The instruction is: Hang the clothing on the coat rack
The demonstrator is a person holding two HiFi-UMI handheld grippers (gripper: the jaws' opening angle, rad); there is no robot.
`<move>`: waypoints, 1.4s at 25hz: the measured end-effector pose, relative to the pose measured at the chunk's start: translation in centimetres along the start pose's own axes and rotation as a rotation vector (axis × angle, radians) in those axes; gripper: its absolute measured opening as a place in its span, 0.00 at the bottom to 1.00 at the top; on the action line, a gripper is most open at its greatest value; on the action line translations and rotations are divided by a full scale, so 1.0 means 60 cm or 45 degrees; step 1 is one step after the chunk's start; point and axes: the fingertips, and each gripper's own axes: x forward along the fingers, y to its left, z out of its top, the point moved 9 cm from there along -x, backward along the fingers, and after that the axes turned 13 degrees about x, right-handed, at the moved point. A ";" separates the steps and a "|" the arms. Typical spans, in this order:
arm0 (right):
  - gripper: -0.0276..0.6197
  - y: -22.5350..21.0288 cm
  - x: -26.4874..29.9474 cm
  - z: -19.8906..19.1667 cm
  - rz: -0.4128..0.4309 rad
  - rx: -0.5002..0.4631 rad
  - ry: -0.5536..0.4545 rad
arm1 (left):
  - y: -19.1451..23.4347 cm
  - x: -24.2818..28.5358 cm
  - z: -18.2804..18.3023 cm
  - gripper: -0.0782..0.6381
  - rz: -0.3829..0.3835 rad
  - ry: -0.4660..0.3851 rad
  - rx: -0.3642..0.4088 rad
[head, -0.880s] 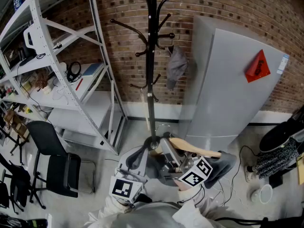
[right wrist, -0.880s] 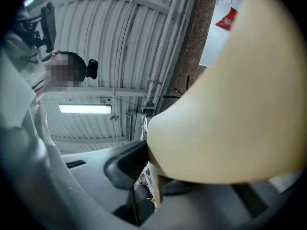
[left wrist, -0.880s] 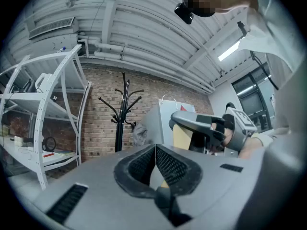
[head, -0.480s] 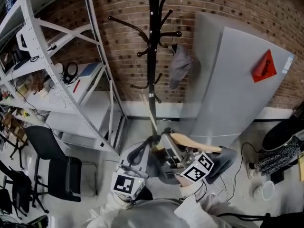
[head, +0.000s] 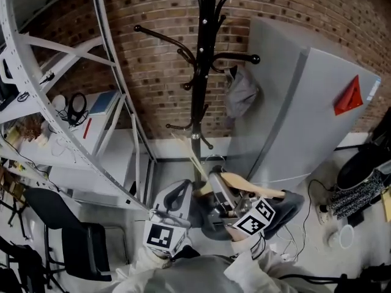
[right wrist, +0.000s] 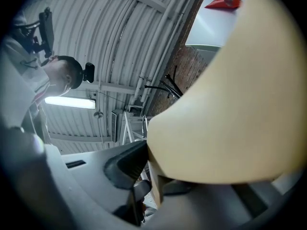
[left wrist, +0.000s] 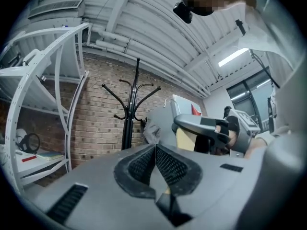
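**Rack drawn nearer, hanger not yet raised**

Moved since the earlier frames: the coat rack (head: 198, 102) now sits larger and further right in the head view. The white shelving (head: 79, 102) has swung in closer at left. Both grippers keep their place low in the view.

- Right gripper (head: 221, 191): jaws clamped on a pale wooden hanger (head: 250, 187), gripped toward one end.
- Clothing: grey garment (head: 284, 209) draped on that hanger, down near the foot of the pole and well below the rack's arms.
- Left gripper (head: 183, 191): jaws together, nothing seen between them, just beside the garment.
- Also present: a grey cloth (head: 241, 93) already on a right-hand arm of the rack, and a grey cabinet (head: 293, 121) close beside it.

Hazards, as judged:

- An off-centre hold may let the hanger pivot in the jaws on the lift, so the garment could slide off the lower end.
- The occupied arm is the nearest one, and a hanger swung past it could knock the grey cloth loose.
- The cabinet crowds the right side, where the garment or the far end of the hanger may catch.
- A hard push against the pole could rock the rack.
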 end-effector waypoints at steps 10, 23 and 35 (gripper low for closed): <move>0.20 -0.040 0.094 -0.036 -0.044 -0.030 -0.063 | 0.112 0.043 -0.036 0.12 -0.087 -0.001 -0.011; 0.20 -0.066 0.160 -0.071 -0.109 -0.115 -0.138 | 0.208 0.062 -0.070 0.12 -0.169 -0.044 -0.005; 0.20 -0.071 0.190 -0.074 -0.124 -0.146 -0.136 | 0.232 0.069 -0.076 0.12 -0.162 -0.069 -0.018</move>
